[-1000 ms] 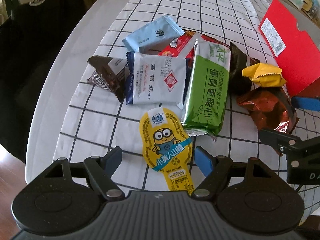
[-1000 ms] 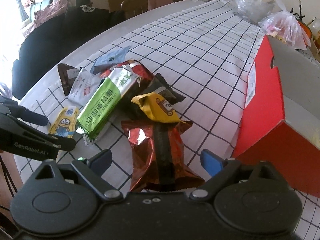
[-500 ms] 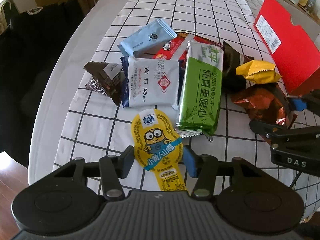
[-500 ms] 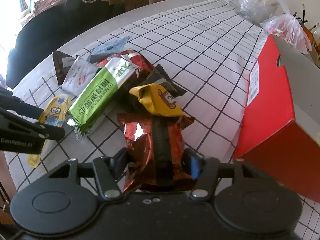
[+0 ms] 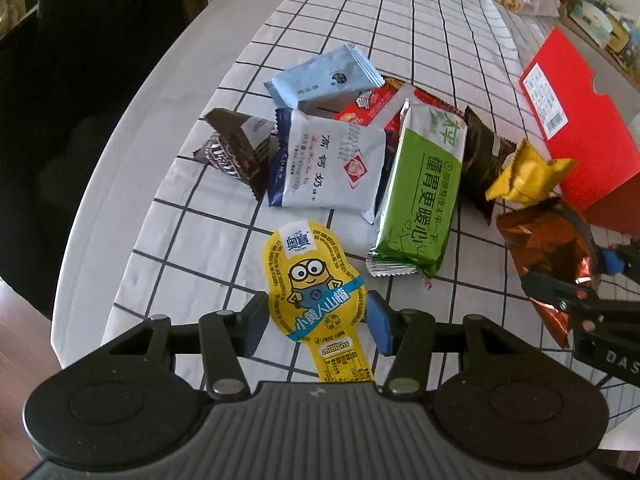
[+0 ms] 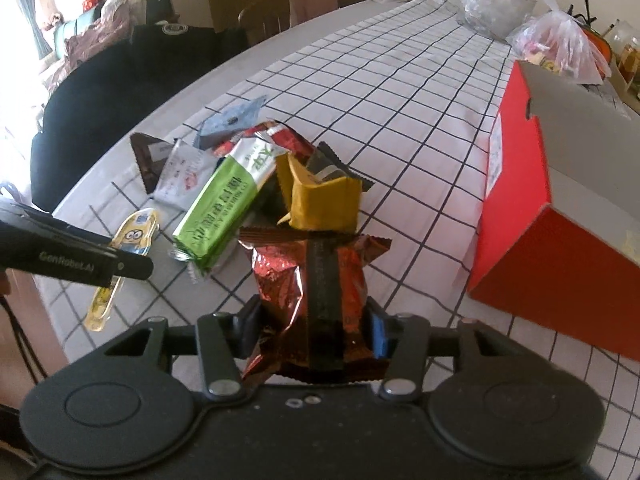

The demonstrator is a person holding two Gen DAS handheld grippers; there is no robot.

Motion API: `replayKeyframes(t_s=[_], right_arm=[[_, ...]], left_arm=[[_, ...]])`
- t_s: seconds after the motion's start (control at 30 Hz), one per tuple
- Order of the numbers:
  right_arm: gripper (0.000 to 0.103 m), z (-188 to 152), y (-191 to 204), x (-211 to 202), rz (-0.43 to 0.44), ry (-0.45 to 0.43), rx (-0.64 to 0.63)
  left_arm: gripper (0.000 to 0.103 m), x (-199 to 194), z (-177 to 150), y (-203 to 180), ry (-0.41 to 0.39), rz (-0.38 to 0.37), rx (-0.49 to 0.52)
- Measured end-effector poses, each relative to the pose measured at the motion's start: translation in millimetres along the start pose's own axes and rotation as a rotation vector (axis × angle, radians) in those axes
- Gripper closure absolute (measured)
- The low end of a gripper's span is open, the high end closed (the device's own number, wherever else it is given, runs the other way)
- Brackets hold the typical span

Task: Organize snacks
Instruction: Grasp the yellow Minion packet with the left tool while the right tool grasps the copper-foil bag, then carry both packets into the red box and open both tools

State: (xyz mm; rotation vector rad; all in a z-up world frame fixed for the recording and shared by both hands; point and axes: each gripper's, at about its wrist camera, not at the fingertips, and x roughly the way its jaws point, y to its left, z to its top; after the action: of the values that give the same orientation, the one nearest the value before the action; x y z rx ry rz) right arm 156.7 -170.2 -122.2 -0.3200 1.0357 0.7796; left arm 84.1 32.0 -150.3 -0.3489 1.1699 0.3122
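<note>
Left gripper (image 5: pixel 314 322): pads clamped on both sides of the yellow minion packet (image 5: pixel 314 294)
Right gripper (image 6: pixel 314 330): jaws closing on the copper foil bag (image 6: pixel 316 300) between them, seemingly gripped
Red box (image 6: pixel 532 216): right of right fingers

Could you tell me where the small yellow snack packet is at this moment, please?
In the right wrist view the yellow snack packet sits mid-frame, propped on the far end of the copper foil bag, right of the green bar.
</note>
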Motion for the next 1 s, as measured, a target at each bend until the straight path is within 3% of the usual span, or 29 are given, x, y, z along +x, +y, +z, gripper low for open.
replayKeyframes(t_s=[0.4,0.47,0.57,0.67,1.0], right_arm=[[0.053,2,-13,-44,0.008,-0.099,0.09],[0.053,1,-14,-43,0.019,-0.078,0.088],[0.053,-4,-14,-19,0.003,0.069,0.065],[0.053,-13,-22,-11,0.048,0.114,0.116],[0.053,-9,-37,-41,0.019,0.018,0.152]], left_arm=[[0.052,-40,11,-2,-0.098,-0.021,0.018],[0.052,-47,15,-6,-0.12,-0.026,0.028],[0.052,-51,19,-11,-0.13,-0.032,0.036],[0.052,-49,19,-16,-0.121,-0.033,0.046],[0.052,-47,23,-29,-0.119,-0.052,0.081]])
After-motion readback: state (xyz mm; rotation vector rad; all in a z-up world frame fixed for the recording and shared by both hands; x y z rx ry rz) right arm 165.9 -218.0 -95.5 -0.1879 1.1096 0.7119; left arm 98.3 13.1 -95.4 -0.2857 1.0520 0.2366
